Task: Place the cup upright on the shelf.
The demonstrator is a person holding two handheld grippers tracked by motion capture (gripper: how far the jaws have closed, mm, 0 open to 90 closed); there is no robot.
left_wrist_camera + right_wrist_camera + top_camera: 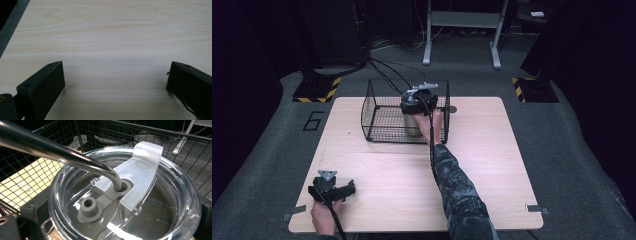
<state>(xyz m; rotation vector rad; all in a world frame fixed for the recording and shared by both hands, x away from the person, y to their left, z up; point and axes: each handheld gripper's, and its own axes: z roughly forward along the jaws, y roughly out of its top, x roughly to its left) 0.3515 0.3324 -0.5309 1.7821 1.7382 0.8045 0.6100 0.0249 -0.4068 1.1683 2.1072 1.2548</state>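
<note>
The left tongs (346, 189) are black, topped by a grey 3-cornered plate with small holes, and a black cable trails from them toward the bottom edge. In the left gripper view their 2 jaws are flat black blocks, each with small screw holes on its upper face; a thin wire pokes from the right one. The right tongs (418, 102) are black too, with a grey plate and a black cable. The right arm wears a dark camouflage-patterned sleeve (459, 192).

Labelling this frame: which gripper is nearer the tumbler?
Right. The right gripper is at the tumbler inside the wire basket; the left gripper sits far off near the table's front-left corner.
</note>
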